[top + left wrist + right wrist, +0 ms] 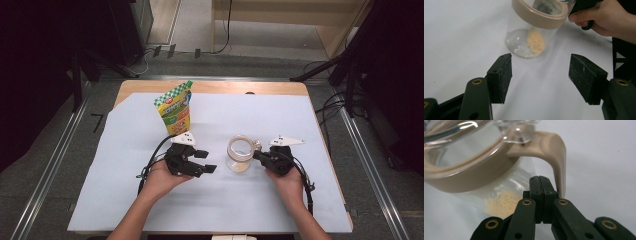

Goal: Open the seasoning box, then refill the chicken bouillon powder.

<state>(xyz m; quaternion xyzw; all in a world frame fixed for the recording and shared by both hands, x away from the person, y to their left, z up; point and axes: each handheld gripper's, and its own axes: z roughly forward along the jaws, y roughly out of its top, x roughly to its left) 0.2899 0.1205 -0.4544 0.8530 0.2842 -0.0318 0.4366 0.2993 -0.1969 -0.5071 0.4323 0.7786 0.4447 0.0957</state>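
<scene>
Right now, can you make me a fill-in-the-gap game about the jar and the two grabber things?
1. The clear jar has a little pale ____ lying at its bottom.
2. The right gripper has its jaws ____, tucked under the jar's beige handle.
3. The left gripper has its jaws ____, with nothing between them.
4. The green and yellow pouch stands behind the ____ gripper.

Missing words: powder; shut; open; left

Seen from above the person's side, the high view looks forward and down across the table (pixel 320 200). Each gripper view sits low and close, looking along its own jaws. All three share the clear jar (pixel 240 154) (pixel 534 32) (pixel 479 170).
</scene>
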